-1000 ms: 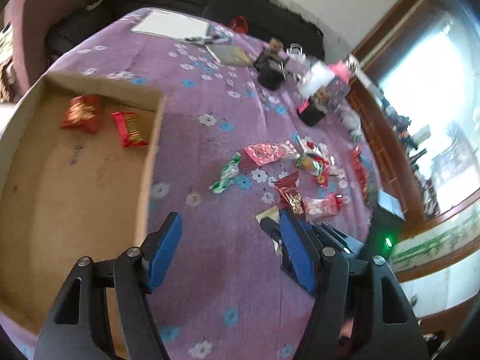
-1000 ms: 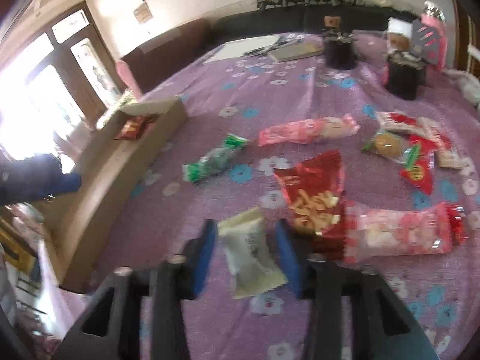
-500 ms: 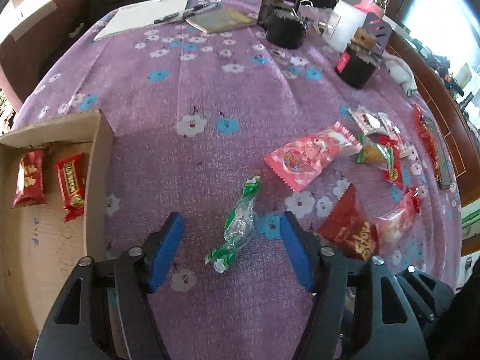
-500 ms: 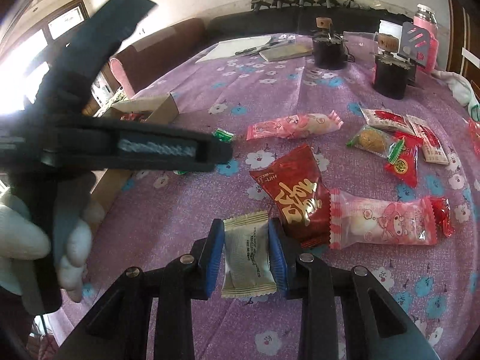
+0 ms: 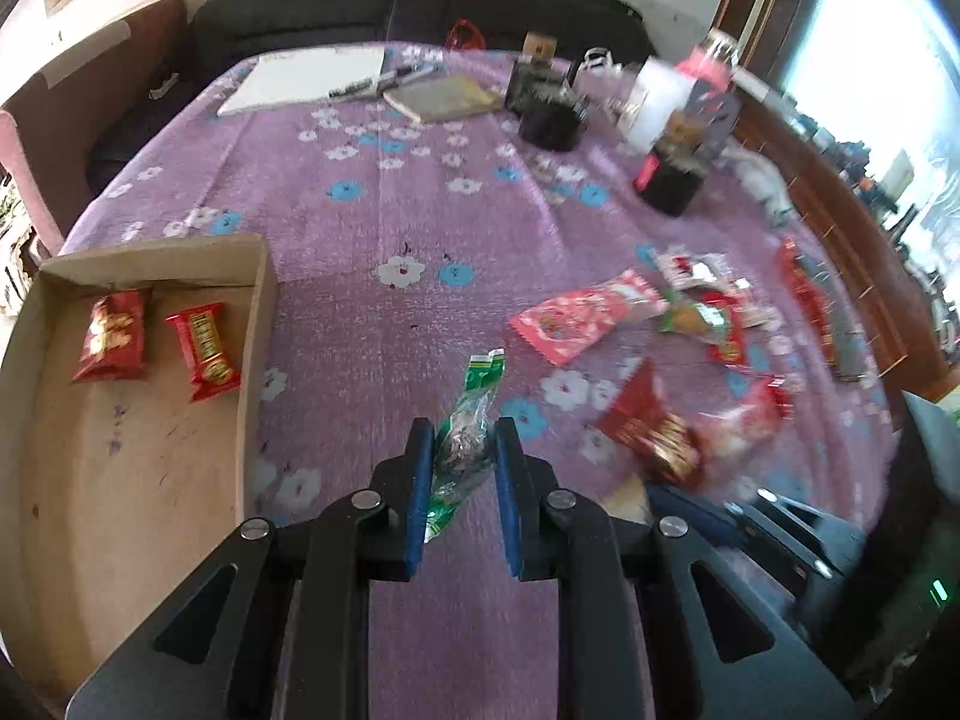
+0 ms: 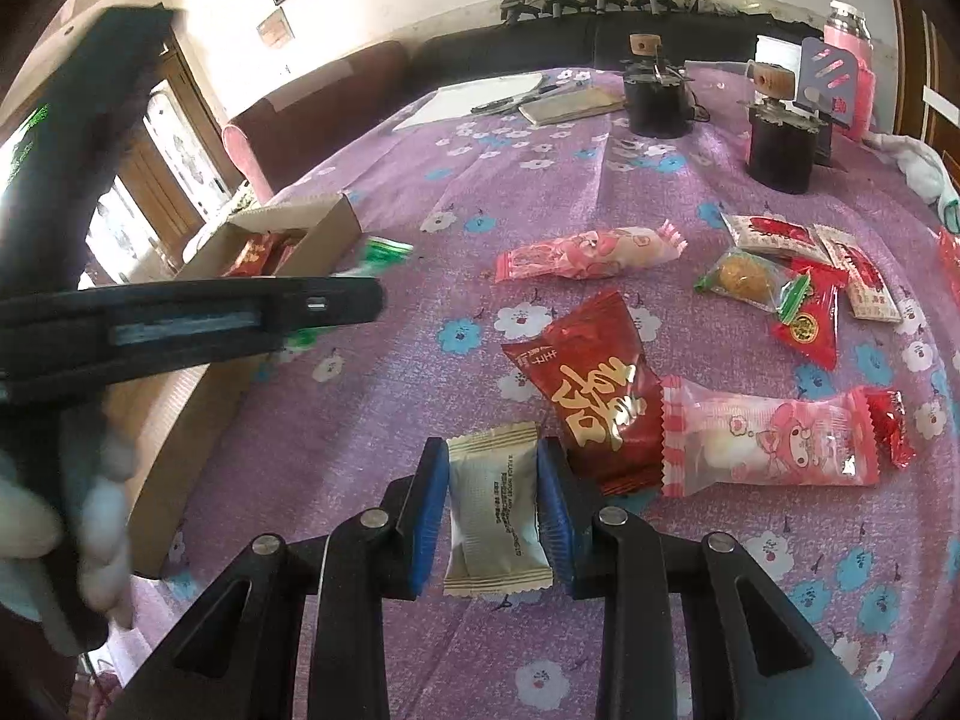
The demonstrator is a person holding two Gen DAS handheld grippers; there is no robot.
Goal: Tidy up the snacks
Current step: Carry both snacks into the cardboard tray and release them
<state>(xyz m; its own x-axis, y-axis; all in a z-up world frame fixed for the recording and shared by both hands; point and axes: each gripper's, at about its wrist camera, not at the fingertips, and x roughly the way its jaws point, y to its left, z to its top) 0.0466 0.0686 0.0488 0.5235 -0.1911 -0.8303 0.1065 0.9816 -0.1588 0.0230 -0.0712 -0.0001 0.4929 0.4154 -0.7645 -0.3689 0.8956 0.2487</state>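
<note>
Left claw (image 5: 461,468) clamped on green packet (image 5: 465,438) by crinkly film; I expect slip before cardboard box (image 5: 255,324); right claw (image 6: 493,501) clamped on beige packet (image 6: 495,507), may snag red packet (image 6: 591,402).

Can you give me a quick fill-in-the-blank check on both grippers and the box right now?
1. The left gripper is shut on a ____ snack packet.
2. The right gripper grips a ____ packet.
3. The cardboard box holds ____ red snacks.
4. The cloth on the table is ____ with flowers.

Missing words: green; beige; two; purple
</note>
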